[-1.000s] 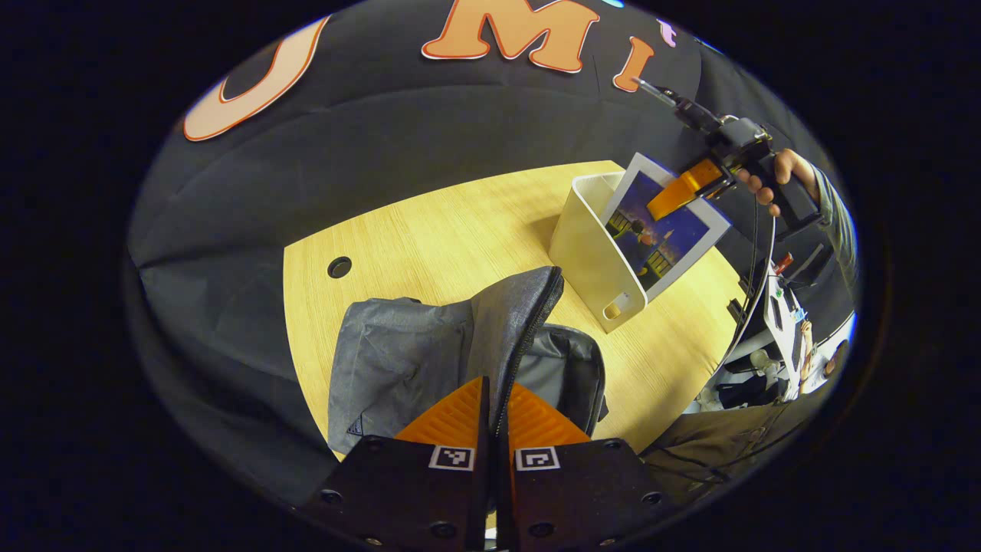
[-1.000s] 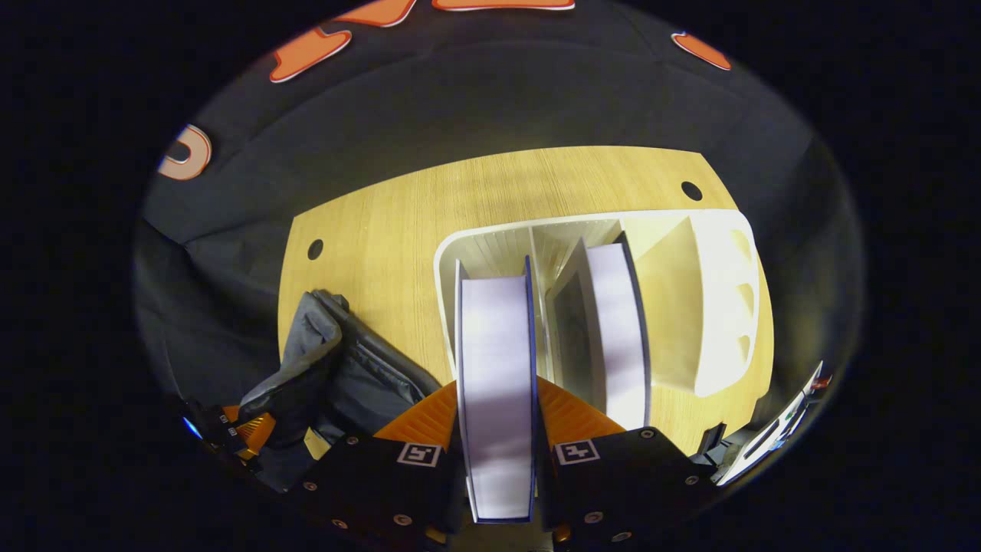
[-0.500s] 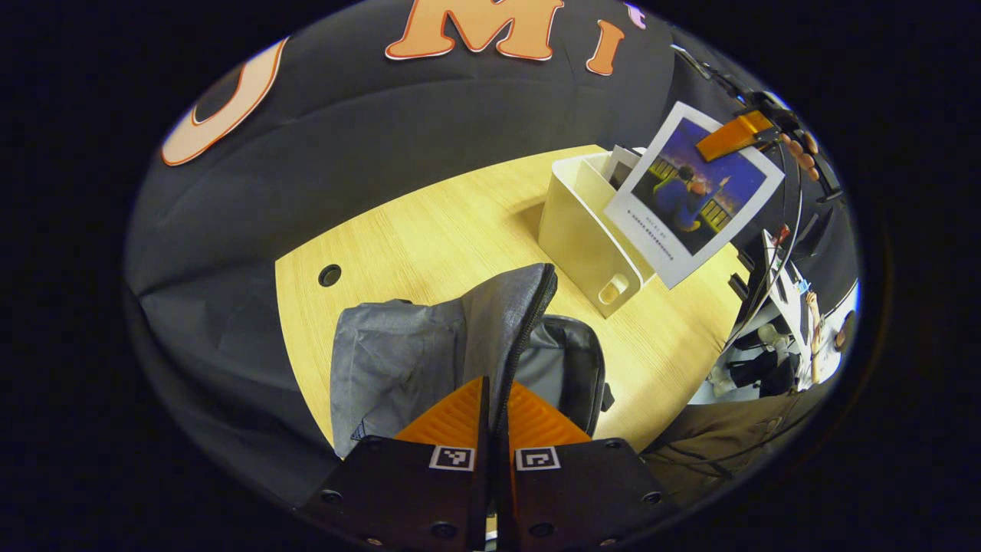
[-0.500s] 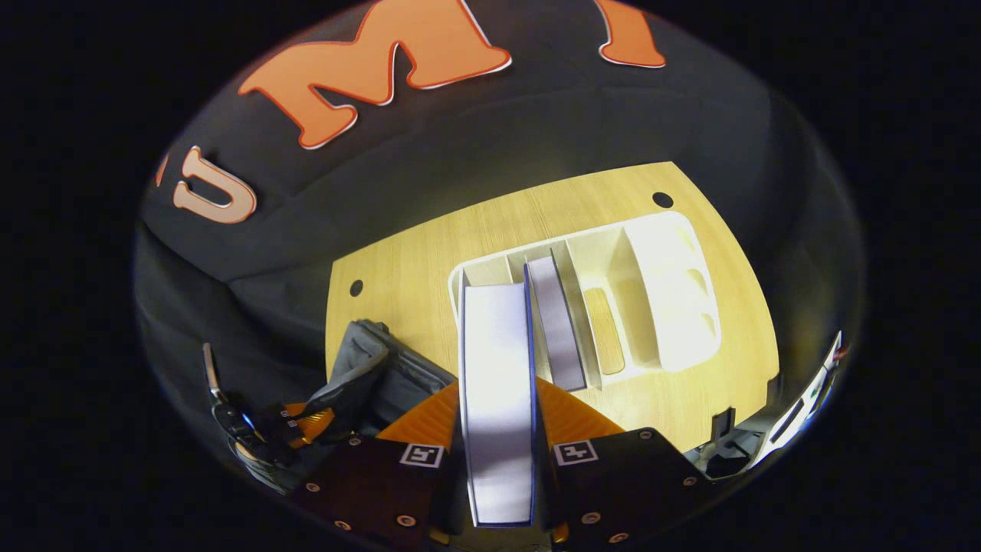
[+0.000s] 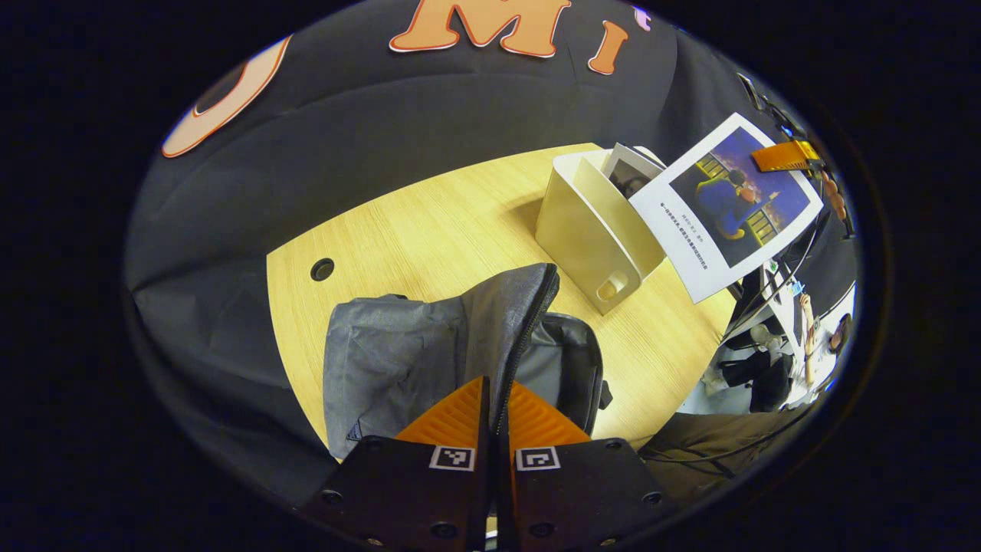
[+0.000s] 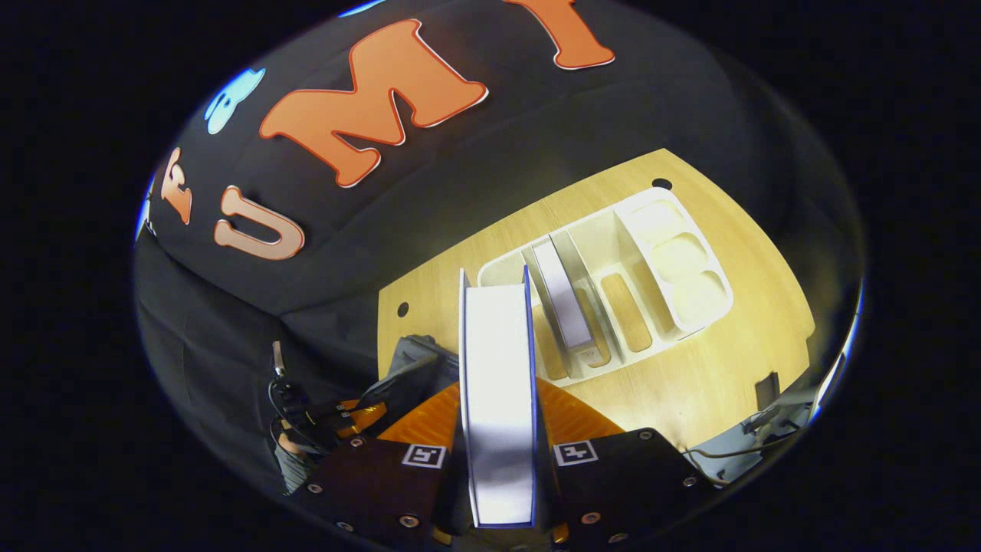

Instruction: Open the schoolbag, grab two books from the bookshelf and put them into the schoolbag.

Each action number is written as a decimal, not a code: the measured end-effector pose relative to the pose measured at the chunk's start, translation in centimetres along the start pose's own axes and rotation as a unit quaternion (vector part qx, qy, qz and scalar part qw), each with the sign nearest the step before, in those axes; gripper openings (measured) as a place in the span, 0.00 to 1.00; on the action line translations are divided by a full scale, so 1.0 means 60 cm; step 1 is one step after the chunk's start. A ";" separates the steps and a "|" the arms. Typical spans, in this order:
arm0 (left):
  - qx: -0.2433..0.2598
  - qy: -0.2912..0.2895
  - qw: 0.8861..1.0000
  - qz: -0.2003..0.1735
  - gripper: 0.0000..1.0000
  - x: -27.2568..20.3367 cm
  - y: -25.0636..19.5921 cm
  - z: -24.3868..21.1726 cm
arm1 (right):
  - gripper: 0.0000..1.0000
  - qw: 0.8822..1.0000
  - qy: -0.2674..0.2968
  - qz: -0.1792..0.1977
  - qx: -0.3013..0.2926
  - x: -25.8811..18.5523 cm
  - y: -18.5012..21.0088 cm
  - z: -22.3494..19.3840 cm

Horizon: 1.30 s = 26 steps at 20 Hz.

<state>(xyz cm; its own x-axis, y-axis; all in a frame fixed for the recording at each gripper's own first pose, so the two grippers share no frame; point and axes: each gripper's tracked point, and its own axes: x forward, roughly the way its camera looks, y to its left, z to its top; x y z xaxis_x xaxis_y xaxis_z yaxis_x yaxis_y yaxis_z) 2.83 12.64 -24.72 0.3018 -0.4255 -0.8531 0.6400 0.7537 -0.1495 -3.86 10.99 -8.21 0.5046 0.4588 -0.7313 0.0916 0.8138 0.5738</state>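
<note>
At the bottom of the left gripper view, the left hand-held gripper (image 5: 491,418) is seen with its two fingers pressed together on the zip-edged rim of the grey fabric schoolbag (image 5: 429,356), whose flap is held upright above the light wooden table (image 5: 429,222). Square black-and-white marker tags are carried on the finger bases; no brand name can be made out on the bag. Beyond the bag, near the far right of the table, the cream plastic bookshelf (image 5: 590,230) stands, with one book's cover showing in it. Above and to the right of it, a white-bordered book with a blue night-scene cover (image 5: 732,203) is held clear of the bookshelf, tilted, by the right hand-held gripper (image 5: 785,156); fingers of a hand (image 5: 831,198) are seen just behind. Lines of small print run along the cover's white margin, too small to be read.

Low in the right gripper view, the right hand-held gripper (image 6: 498,422) is clamped on that book, its white page edge (image 6: 498,383) standing between the fingers. Below, on the table, the bookshelf (image 6: 674,253) is seen from above, a second book (image 6: 563,299) upright in one of its slots. At lower left, the left hand-held gripper (image 6: 345,414) is seen at the schoolbag (image 6: 410,364).
</note>
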 end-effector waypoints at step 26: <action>-0.004 -0.038 0.999 0.009 0.00 -0.012 0.016 0.011 | 0.36 0.963 0.021 0.199 0.181 0.268 0.112 -0.271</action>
<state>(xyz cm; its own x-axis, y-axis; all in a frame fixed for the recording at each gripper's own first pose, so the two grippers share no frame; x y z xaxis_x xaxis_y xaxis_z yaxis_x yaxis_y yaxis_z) 3.69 13.32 -23.88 0.3666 -0.4492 -0.8147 0.6289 0.7650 -0.1388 -9.08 29.64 -22.10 0.5276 0.7286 -0.4367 0.1946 0.3968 0.8971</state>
